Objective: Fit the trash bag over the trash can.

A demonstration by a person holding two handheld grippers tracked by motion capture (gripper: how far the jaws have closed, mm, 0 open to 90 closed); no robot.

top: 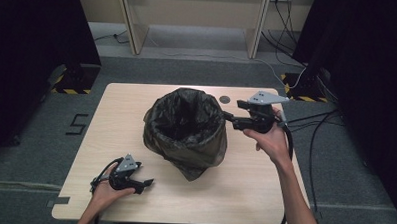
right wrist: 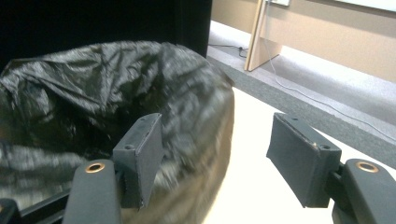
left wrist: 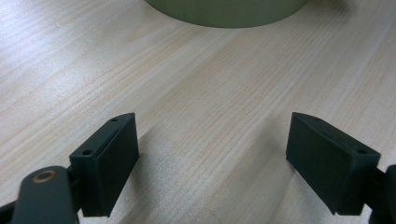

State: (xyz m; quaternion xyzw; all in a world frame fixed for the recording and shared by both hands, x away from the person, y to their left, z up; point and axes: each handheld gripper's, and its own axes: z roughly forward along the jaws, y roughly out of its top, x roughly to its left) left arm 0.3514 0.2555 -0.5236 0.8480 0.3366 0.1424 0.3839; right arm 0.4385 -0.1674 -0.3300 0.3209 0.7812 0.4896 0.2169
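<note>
Left claw [top: 146, 182] low at the bench's [top: 243, 193] near-left corner, jaws wide apart, nothing between. Right claw [top: 227, 115] raised near the far-right edge, jaws spread, pointing left.

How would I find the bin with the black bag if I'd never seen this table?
Start at the pale wooden table. Right in its middle stands a round bin, its mouth open upward. It is the one thing wrapped in a shiny, crinkly black bag that hangs over its rim and down its sides.

Dim room, dark sides, soft shadows, slight blur
</note>
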